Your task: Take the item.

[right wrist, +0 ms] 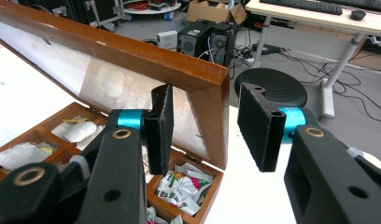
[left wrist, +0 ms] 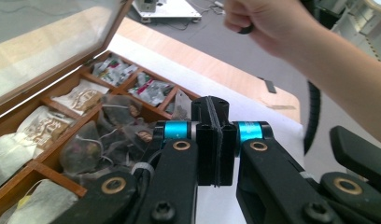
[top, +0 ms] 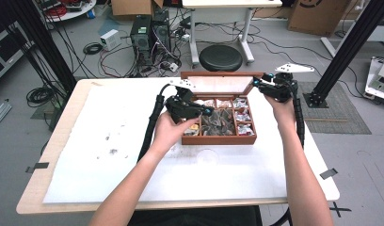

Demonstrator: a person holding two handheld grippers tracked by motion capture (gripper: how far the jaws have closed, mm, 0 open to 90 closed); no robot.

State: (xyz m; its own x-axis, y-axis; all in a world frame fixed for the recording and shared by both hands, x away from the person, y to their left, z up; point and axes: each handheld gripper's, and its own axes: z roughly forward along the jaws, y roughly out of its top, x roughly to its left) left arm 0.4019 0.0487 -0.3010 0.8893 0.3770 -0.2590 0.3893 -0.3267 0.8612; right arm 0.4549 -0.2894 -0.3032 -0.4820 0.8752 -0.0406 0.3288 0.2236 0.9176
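Propping the glass-paned hinged lid (right wrist: pixel 132 60) of the brown wooden compartment box (top: pixel 218 139) between its parted, unclamped jaws, the right gripper (right wrist: pixel 205 126) risks letting it drop onto the left gripper (left wrist: pixel 215 140), whose jaws are pressed together over the tea bags (left wrist: pixel 109 135).

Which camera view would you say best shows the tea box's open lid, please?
The right gripper view: the lid fills it, wooden frame and pane close up, its corner between the right gripper jaws. The left gripper view shows its pane from inside; the high view shows it small.
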